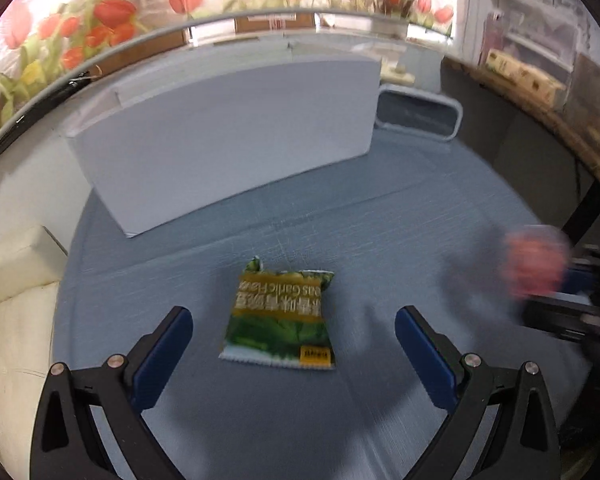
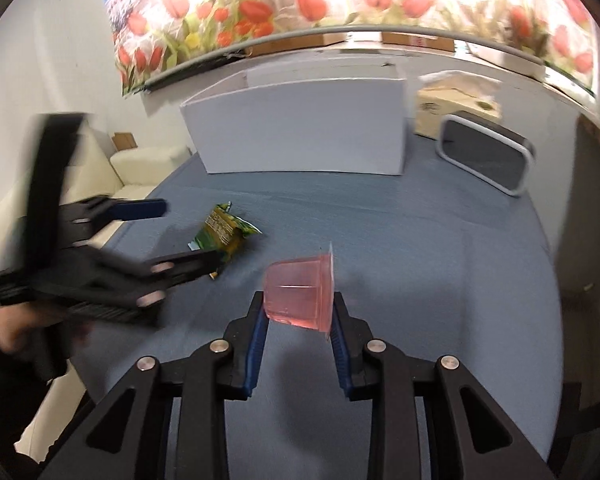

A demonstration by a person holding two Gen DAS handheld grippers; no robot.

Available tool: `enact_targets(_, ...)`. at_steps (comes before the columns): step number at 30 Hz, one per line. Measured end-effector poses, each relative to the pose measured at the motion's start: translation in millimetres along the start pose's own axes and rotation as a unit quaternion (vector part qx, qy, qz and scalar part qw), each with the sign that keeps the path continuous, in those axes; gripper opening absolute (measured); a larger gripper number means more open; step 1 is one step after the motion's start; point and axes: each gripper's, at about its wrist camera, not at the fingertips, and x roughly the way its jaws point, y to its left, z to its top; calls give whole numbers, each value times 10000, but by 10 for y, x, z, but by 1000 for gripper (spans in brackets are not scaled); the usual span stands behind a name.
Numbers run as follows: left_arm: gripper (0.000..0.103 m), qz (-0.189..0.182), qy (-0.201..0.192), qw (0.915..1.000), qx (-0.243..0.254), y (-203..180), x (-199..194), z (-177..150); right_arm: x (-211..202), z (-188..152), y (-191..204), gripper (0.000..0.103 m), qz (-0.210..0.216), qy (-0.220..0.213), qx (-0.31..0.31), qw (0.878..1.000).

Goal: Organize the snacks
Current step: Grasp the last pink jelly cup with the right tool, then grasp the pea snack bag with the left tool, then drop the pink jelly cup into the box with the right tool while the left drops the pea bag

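Note:
A green snack packet (image 1: pixel 279 315) lies flat on the blue table (image 1: pixel 340 216), between the fingertips of my open left gripper (image 1: pixel 292 322). In the right wrist view the packet (image 2: pixel 220 233) lies left of centre, with the left gripper (image 2: pixel 188 232) around it, blurred. My right gripper (image 2: pixel 298 312) is shut on a pink jelly cup (image 2: pixel 299 294), held on its side above the table. The cup shows as a pink blur at the right of the left wrist view (image 1: pixel 536 266). A white open box (image 1: pixel 228 136) stands at the back of the table (image 2: pixel 300 132).
A grey, white-rimmed tray (image 2: pixel 486 156) stands right of the box, also in the left wrist view (image 1: pixel 418 114). A tissue box (image 2: pixel 456 108) sits behind it. A cream sofa (image 1: pixel 16 300) lies beyond the table's left edge. A tulip-print curtain hangs at the back.

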Motion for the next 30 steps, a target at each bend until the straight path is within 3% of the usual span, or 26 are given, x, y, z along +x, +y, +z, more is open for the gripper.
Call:
enact_targets(6,102,-162,313,9992,-202,61,353,55,-309,-149,-88,32,3,-216,192,9996)
enact_targets(9,97,-83,193,9997,-129,65,371,37,-370,-155,-107,32,16,-304,275,9992)
enact_targets(11,82,-48,121,9998,-125,71,335,37,-385,-168,-102,32,16,-337,283,9990)
enact_targets(13,57,-42,111,9999,-122,95,282,33,-369,-163,-66,32,17,-336,280,9990)
enact_targets(17,52,-152,122,9998,75,65,220,0,-344,-151,-1,32,108,-373,282,9988)
enact_targets(26,50,-158,-537,9984,-72,116,-350,44,-316,-71,96,32,221,-414,225,9986)
enact_targets(30,50,-226,-740,9968,-177,189,-598,211,-277,106,152,32,238,-503,151,9983)
